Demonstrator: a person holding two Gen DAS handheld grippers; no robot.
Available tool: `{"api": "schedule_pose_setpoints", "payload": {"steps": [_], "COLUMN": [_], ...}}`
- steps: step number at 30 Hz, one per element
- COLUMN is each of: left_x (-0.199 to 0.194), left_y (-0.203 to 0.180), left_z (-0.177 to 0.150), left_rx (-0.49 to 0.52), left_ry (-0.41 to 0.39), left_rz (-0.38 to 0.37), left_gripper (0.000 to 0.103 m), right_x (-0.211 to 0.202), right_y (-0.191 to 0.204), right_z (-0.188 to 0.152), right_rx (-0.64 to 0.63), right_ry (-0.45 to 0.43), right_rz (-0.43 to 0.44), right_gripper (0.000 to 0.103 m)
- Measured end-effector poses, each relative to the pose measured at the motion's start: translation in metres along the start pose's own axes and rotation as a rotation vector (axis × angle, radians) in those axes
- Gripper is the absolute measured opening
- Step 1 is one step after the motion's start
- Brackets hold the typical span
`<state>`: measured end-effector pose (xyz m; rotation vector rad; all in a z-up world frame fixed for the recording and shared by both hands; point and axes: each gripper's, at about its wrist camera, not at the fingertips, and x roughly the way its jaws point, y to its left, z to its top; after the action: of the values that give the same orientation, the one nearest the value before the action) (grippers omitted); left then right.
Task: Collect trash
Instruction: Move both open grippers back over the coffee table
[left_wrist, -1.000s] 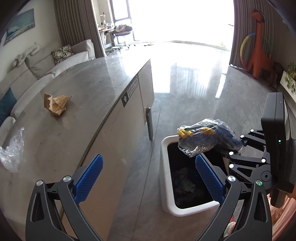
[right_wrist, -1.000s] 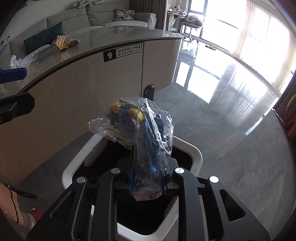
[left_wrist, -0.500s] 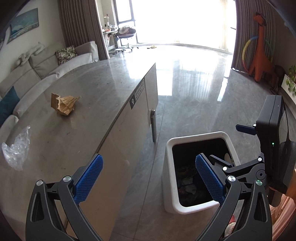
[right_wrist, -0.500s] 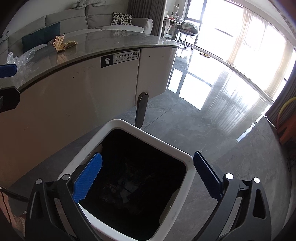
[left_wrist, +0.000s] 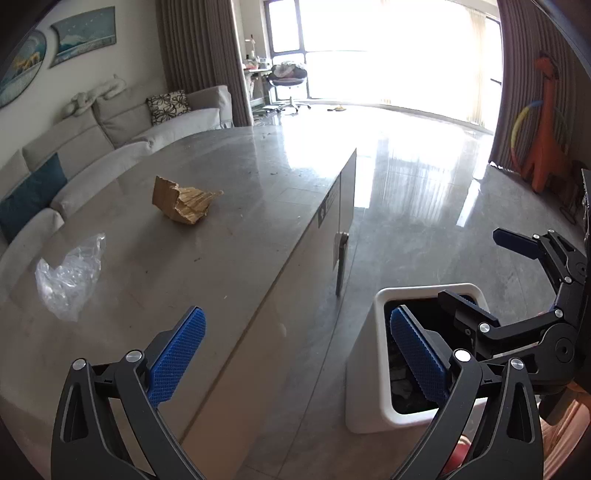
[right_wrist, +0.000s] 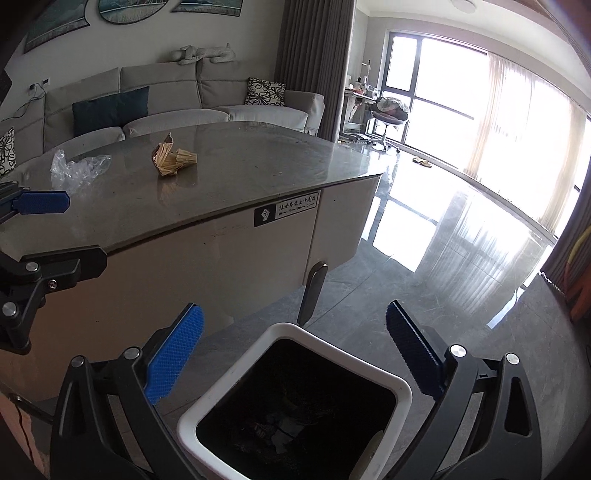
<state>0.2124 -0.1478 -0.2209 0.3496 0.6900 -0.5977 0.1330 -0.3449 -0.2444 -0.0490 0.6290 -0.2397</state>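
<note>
Grey tabletop (left_wrist: 229, 236) carries crumpled cardboard (left_wrist: 183, 203) and a plastic bag (left_wrist: 68, 273). Beside it, white bin (right_wrist: 295, 402). Left tool (left_wrist: 295, 358) and right tool (right_wrist: 295, 354) both spread apart, empty.

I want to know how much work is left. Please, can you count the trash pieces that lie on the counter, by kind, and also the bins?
Crumpled clear plastic bag: 1
Crumpled brown paper: 1
White trash bin on the floor: 1
Total: 2 trash pieces on the counter, 1 bin; 3 things.
</note>
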Motion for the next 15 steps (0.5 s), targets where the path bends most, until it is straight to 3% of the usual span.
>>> {"api": "schedule_pose_setpoints", "payload": {"steps": [7,15], "left_x": [-0.015,-0.028], "left_y": [0.056,0.135], "left_z": [0.005,0.004], "left_rx": [-0.092,-0.282], "left_ry": [-0.04,-0.047], "left_rz": [0.123,0.223], "left_gripper": [0.099,0.099], "right_x": [-0.015,-0.004], "right_y": [0.036,0.073], "right_z": [0.038,0.08], "right_rx": [-0.052,-0.084], "right_ry": [-0.097,-0.151], "right_rz": [0.08,0.158], "right_gripper": [0.098,0.098]}}
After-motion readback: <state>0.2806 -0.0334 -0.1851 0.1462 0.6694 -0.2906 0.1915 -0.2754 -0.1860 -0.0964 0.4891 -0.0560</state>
